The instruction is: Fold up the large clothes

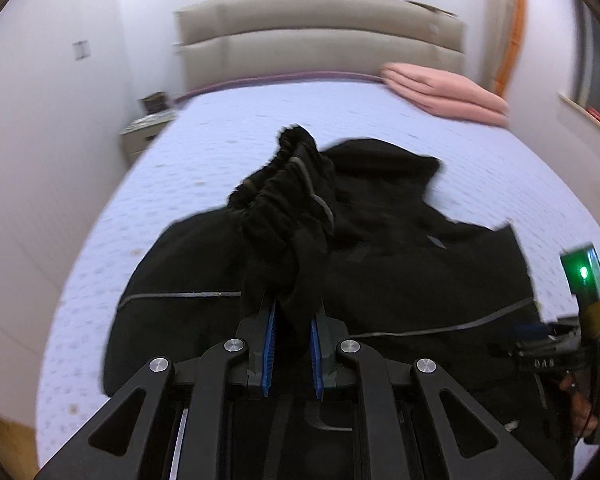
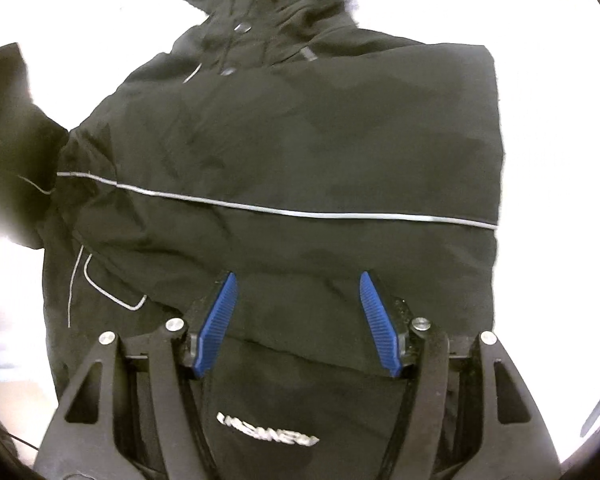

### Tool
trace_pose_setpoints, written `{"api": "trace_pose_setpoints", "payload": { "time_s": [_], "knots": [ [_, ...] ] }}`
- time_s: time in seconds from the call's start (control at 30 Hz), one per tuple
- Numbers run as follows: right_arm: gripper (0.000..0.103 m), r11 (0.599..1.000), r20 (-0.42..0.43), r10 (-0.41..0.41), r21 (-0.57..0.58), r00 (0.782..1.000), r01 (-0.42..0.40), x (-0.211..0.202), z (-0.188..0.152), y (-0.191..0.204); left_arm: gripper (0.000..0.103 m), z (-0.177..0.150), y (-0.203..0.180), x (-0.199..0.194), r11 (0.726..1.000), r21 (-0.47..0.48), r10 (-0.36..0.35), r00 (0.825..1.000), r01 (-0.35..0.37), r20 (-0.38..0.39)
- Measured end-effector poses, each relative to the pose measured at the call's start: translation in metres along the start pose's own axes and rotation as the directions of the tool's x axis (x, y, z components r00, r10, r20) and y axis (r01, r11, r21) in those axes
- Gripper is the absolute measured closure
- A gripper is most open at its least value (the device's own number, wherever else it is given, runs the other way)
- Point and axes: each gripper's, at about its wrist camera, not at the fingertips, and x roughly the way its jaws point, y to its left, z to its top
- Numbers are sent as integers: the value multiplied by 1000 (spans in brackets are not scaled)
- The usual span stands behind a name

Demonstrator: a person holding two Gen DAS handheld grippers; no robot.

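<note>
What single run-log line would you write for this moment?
left gripper: shut on sleeve cuff, lifted | right gripper: open over black jacket | jacket on bed

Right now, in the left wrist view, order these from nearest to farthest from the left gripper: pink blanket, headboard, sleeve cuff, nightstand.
1. Sleeve cuff, clamped in the left gripper.
2. Nightstand, beside the bed, left.
3. Pink blanket, bed's far right corner.
4. Headboard, against the back wall.

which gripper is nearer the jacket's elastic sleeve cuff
Left. The left gripper is shut on the sleeve, with the elastic cuff bunched just past its fingertips. The right gripper hangs open above the black jacket body, holding nothing.
</note>
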Motion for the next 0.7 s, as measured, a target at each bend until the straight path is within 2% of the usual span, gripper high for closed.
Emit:
{"api": "trace_pose_setpoints", "payload": {
  "time_s": [0.07,0.13,0.3,0.37,0.4,0.47,0.5,0.57,0.6,0.63,0.7],
  "knots": [
    [41,1000,-5,-2,16,1000,2,-6,-4,-15,88,-5,-38,10,998,66,-22,1000,22,-2],
    [41,998,-16,27,50,1000,-26,-12,-9,-35,88,-11,-64,21,994,93,-47,999,49,-22],
    [41,998,-12,28,57,1000,-28,-23,-12,-41,88,-28,-120,52,984,139,-101,992,111,-75],
    [41,998,-6,31,54,1000,-30,-24,-10,-38,85,-40,-143,63,969,186,-142,982,163,-123],
    [41,999,-3,26,47,1000,-26,-25,-10,-38,82,-46,-151,71,963,208,-144,979,173,-146],
    [41,998,0,43,41,999,-43,-27,-6,-38,65,-61,-163,82,951,229,-159,965,206,-208],
    [41,996,-3,69,48,998,-69,-28,-4,-39,53,-66,-166,86,948,225,-169,957,223,-237],
    [41,981,-9,173,91,985,-171,-32,1,-40,47,-77,-167,85,949,203,-181,943,242,-280],
    [40,971,-9,216,109,976,-213,-32,4,-41,44,-77,-164,83,950,194,-186,942,245,-280],
    [37,959,-8,259,125,966,-255,-32,8,-39,37,-80,-163,77,950,177,-200,937,257,-286],
    [33,945,-1,299,141,954,-296,-27,15,-34,35,-88,-159,65,947,132,-240,919,292,-312]
  ]
}}
